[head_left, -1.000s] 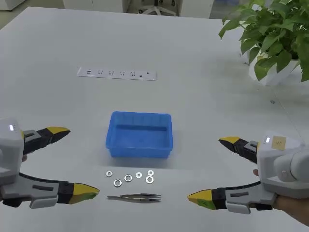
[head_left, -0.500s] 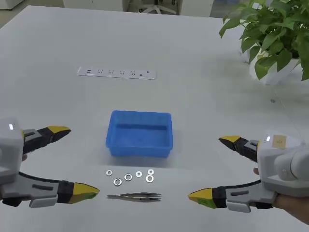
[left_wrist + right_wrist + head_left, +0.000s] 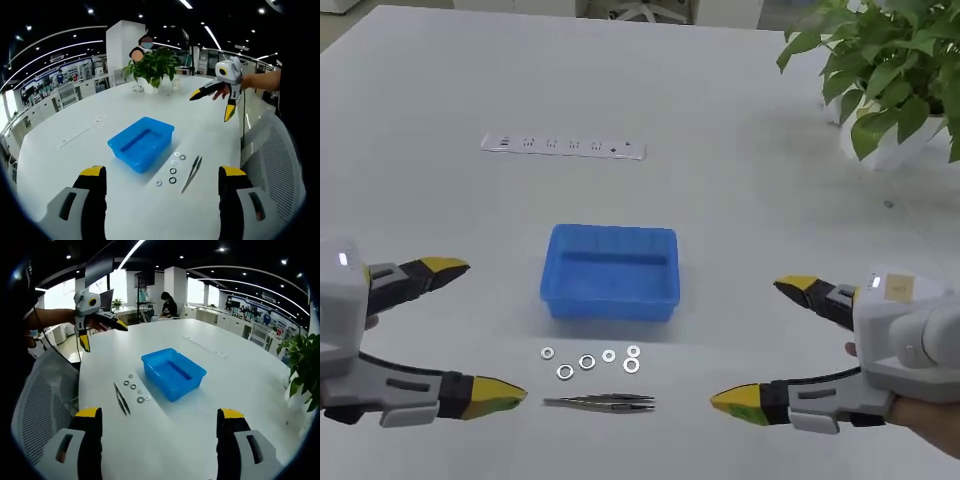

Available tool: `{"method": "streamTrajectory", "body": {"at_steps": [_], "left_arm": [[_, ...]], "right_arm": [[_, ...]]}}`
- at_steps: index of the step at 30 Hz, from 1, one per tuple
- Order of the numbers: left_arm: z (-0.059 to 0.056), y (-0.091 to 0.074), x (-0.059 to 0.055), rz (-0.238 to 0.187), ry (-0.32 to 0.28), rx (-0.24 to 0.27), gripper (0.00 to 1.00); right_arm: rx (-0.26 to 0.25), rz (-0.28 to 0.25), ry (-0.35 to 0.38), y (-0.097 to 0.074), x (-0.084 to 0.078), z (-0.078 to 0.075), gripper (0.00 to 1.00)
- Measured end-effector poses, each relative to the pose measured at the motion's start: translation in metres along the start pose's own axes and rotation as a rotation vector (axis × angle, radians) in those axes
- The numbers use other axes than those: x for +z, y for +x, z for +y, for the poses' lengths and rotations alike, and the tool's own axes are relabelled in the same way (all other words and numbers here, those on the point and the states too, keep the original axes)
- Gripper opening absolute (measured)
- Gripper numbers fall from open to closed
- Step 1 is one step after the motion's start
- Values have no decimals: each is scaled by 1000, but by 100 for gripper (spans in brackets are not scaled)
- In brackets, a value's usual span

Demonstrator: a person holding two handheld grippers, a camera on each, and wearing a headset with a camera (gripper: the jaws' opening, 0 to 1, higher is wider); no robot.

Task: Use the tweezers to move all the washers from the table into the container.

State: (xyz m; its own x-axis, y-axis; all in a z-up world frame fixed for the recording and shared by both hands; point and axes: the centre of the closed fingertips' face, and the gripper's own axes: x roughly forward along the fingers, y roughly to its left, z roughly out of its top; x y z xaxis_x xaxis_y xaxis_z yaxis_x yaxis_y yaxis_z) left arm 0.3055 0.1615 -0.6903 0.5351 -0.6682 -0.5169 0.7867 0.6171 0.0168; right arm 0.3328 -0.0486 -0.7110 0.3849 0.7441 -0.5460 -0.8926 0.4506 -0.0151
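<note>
With jaws spread wide and empty, the left hand-held gripper (image 3: 490, 332) and right hand-held gripper (image 3: 748, 345) flank the tweezers (image 3: 598, 403) and washers (image 3: 587, 362) lying between them on the worktop (image 3: 740, 180), the blue container (image 3: 610, 272) just beyond.

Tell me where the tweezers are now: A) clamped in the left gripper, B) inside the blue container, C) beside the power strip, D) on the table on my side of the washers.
D: the tweezers lie flat on the table on the near side of the washers, apart from the open left gripper and right gripper.
</note>
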Motion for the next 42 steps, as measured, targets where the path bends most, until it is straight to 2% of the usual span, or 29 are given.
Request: {"method": "streamTrajectory", "body": {"at_steps": [31,36,42], "left_arm": [[3,3,3,-8,16,-7,98],[1,5,-2,14,29,-17,95],[-6,10,-13,65,60,-42,91]], "right_arm": [[-4,-5,-11,-1,1,-3,96],[3,2,-23,0,1,-2,94],[25,42,-59,7,-7,3,93]]}}
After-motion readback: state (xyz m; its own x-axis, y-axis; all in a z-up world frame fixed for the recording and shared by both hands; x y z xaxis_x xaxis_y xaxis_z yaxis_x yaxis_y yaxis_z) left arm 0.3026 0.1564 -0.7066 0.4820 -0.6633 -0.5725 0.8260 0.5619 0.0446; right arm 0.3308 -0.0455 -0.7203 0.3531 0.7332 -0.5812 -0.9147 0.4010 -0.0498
